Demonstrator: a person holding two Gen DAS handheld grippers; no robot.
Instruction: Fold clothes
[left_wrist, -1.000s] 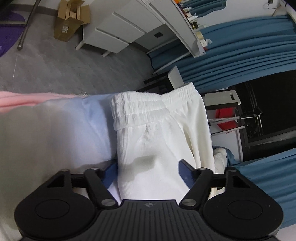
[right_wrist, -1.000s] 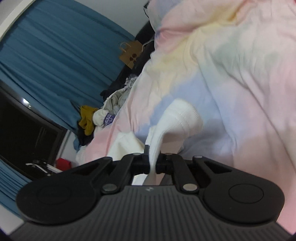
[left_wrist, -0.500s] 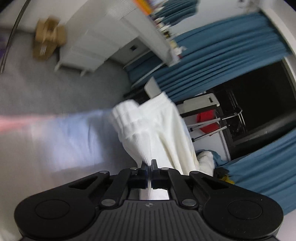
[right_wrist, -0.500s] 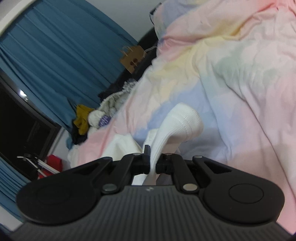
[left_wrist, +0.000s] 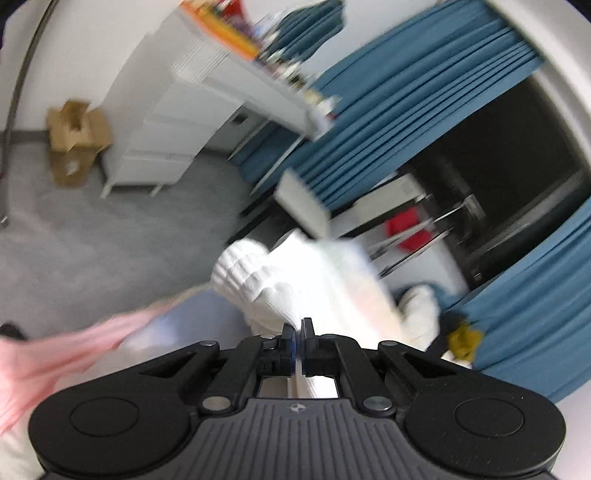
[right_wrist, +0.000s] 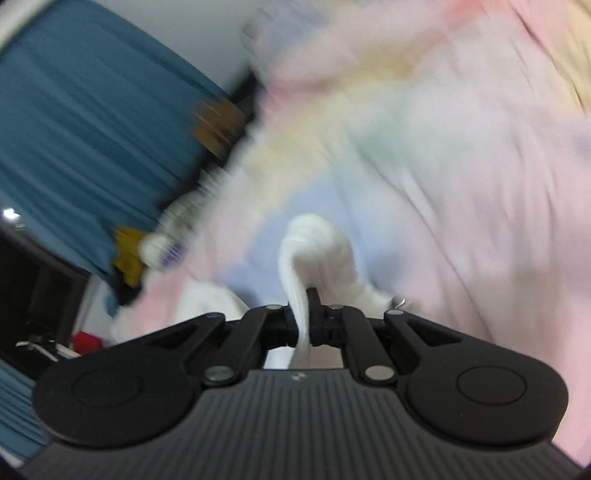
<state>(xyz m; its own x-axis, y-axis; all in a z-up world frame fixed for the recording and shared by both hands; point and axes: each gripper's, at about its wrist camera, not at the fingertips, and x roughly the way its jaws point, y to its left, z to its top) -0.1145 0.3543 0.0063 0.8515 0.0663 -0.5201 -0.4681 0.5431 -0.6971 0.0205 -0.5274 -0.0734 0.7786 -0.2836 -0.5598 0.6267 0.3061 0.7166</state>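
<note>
Both grippers clamped on the white shorts (left_wrist: 295, 280): left gripper (left_wrist: 297, 341) pinched tight on a ridge of cloth just below the gathered waistband (left_wrist: 240, 267), right gripper (right_wrist: 303, 317) closed on a bunched fold of the same garment (right_wrist: 317, 251). Shorts lifted off the pastel bedspread (right_wrist: 461, 184), hanging between the two tools, with the far part trailing toward the bed's edge near the blue curtain (left_wrist: 424, 110). Heavy blur in both views, so exact layers caught in each grip impossible to tell. Likely risks from here: thin pinch on the left slipping under a quick swing, dropping one side and spoiling the fold; uneven pull twisting the waistband instead of laying it flat; loose leg dragging over the bedspread and rucking it up, or catching on the pile of clothes (right_wrist: 155, 247) at the bed's edge.
</note>
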